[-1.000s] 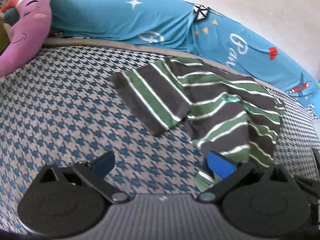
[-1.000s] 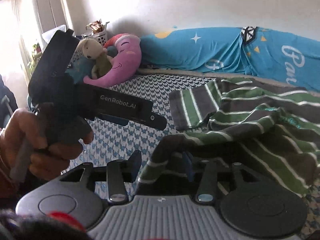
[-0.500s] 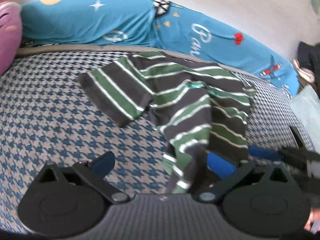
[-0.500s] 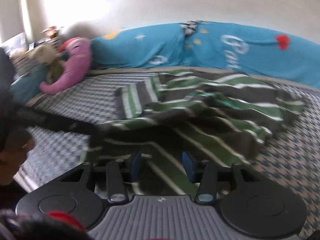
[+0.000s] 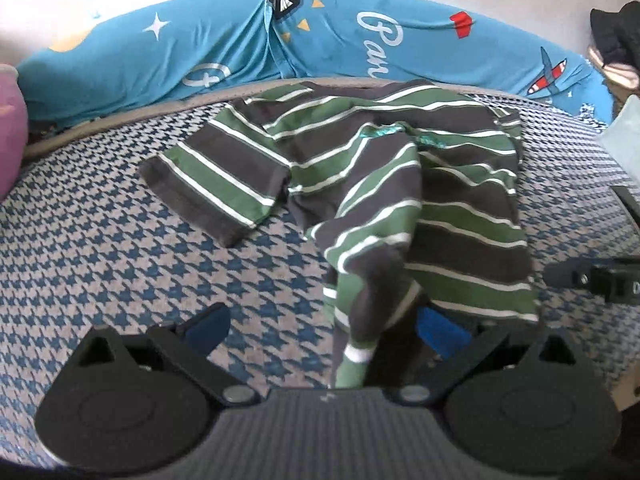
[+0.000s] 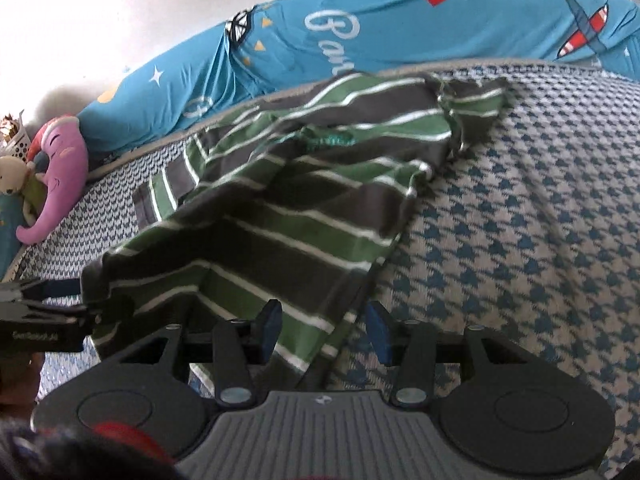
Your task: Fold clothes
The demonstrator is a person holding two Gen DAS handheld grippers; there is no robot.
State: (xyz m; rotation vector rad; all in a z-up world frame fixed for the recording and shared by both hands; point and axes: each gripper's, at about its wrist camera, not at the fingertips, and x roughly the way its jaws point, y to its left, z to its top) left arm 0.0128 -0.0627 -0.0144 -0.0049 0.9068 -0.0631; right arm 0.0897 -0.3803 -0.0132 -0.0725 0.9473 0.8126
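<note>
The shirt (image 5: 400, 184), striped green, grey and white, lies crumpled on the bed (image 5: 100, 248), whose cover has a blue-and-grey houndstooth pattern. In the left wrist view it fills the centre, with one sleeve spread flat toward 10 o'clock and a twisted fold of its lower part running down to 6 o'clock. That fold drapes over the left tool (image 5: 320, 326), whose pads stand wide apart; cloth covers part of the pad at 5 o'clock, and nothing is pinched between them. At 3 o'clock the black body of the right tool (image 5: 596, 276) pokes in beside the shirt's hem.

In the right wrist view the shirt (image 6: 288, 208) runs from 12 o'clock down to 6 o'clock. The right tool (image 6: 324, 326) has its pads apart too, with a hem corner lying loosely in the gap, nearer the left pad. At 9 o'clock the left tool (image 6: 60, 316) sits against a bunched edge of cloth, but whether it grips there I cannot tell from this angle.

Along the far edge of the bed, from 10 to 2 o'clock, lies a long blue pillow (image 6: 360, 36) printed with stars and a plane, just behind the shirt's collar. A purple plush (image 6: 60, 176) and a small bear (image 6: 14, 172) rest at 9 o'clock, well apart from the shirt.
</note>
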